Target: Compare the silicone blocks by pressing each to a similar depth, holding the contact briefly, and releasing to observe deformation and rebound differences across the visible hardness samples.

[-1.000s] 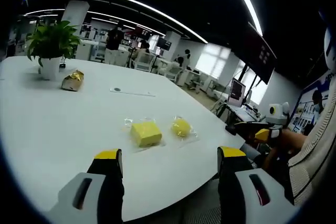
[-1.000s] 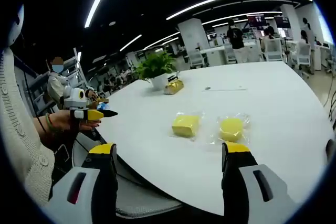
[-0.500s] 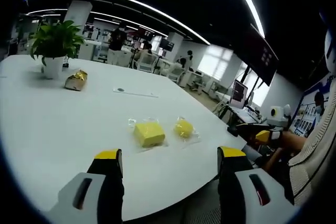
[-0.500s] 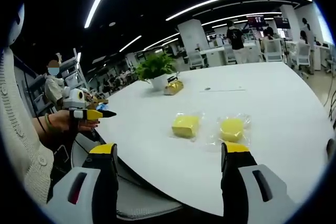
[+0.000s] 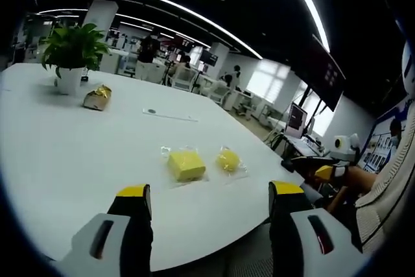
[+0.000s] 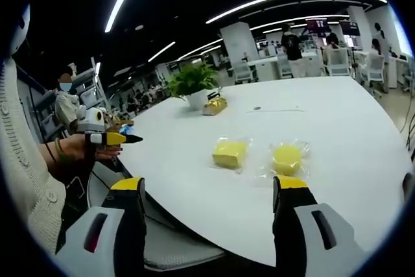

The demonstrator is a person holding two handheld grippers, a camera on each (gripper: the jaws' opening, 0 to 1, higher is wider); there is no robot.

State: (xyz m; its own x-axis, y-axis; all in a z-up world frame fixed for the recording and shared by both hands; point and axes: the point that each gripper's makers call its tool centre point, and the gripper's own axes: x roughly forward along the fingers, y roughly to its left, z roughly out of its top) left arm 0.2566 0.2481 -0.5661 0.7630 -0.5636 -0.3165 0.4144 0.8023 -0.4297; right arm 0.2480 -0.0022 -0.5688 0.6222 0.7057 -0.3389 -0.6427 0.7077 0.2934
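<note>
So far you have pressed nothing, it seems — the square block (image 6: 229, 154) and the round block (image 6: 286, 158) lie side by side on the tabletop (image 6: 337, 115), wrapped, untouched. Both jaws stand open, empty — all pressing remains.

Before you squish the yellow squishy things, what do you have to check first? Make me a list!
1. Square yellow block on the table: ok.
2. Round yellow block beside it, apart: ok.
3. Both in clear wrappers: ok.
4. Right gripper open, holding nothing: ok.
5. Left gripper open, holding nothing: ok.
6. Grippers touching a block: not ok, both back at the table's edge.
</note>
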